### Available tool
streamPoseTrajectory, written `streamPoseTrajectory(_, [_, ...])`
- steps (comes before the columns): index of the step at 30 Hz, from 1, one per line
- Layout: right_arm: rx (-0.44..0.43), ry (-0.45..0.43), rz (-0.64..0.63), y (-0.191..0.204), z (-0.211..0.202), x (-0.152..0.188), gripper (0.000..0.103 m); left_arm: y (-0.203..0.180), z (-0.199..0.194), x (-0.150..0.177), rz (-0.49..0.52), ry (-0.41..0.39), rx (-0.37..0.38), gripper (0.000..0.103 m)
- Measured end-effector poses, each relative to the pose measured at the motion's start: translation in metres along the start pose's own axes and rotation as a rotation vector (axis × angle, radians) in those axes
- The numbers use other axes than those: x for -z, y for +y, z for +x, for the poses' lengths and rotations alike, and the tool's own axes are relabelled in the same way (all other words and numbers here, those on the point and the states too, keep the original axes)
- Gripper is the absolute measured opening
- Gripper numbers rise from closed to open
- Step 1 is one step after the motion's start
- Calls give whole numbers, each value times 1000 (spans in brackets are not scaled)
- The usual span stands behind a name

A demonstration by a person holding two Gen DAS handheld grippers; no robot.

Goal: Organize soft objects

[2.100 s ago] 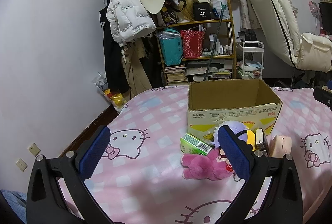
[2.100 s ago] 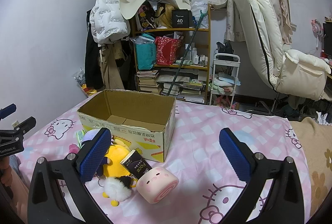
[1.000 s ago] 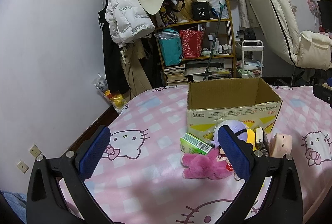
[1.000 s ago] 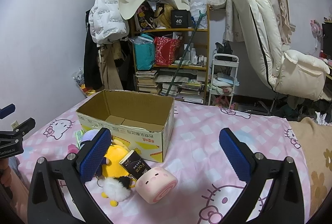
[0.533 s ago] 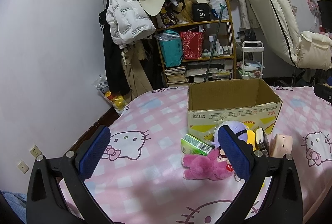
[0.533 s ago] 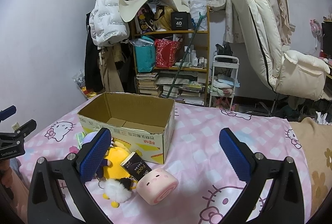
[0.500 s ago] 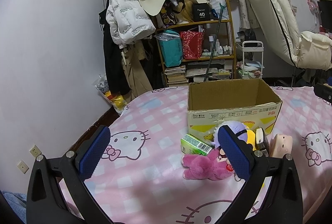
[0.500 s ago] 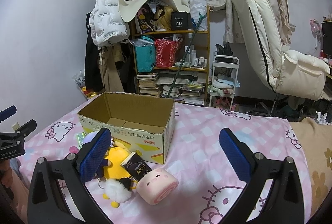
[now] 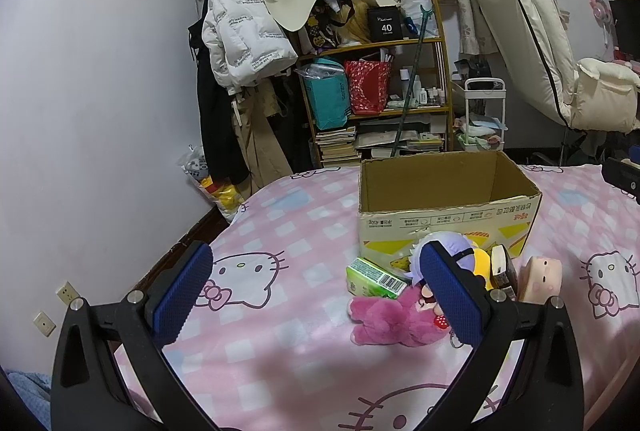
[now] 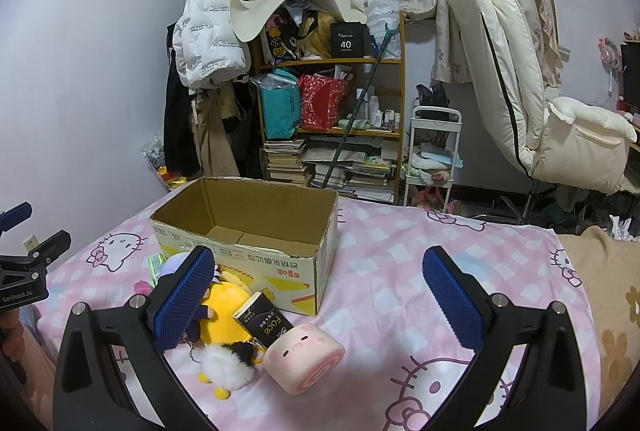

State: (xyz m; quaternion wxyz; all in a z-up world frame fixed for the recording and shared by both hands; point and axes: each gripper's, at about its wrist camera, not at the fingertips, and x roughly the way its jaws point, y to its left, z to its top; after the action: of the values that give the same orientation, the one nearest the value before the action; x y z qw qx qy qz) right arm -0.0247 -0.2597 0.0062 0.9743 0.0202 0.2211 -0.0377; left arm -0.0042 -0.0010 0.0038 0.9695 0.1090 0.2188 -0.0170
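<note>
Nothing packed yet: both grippers are hovering wide and empty over the bed.

The cardboard box [image 10: 256,231] is sitting ahead of the right gripper [image 10: 320,305] with nothing showing inside it, while the soft things are all lying outside its near wall: a pink plush [image 9: 390,319] just ahead of the left gripper [image 9: 318,301], a yellow plush [image 10: 222,305] by the right gripper's left finger, and a pink roll-shaped squishy [image 10: 304,361] between its fingers. By my reading, every item is waiting to go in.
</note>
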Motion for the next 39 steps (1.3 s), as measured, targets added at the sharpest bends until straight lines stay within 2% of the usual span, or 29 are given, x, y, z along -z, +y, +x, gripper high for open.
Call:
streamPoseTrajectory(16, [-3,21,4,2,3,1,103,-4,1,2,4,23,24,102])
streamPoseTrajectory(24, [6,45,0,3,13,3,103,-16,12,-5,-3,62,62,102])
streamPoseTrajectory(31, [14,47,-10,4,23,-1,103,-24,28,-17,-44,97,129,102])
streamPoseTrajectory(39, [0,93,28,-2,43,-8,103,-41,43,-32,-10,120,162,102])
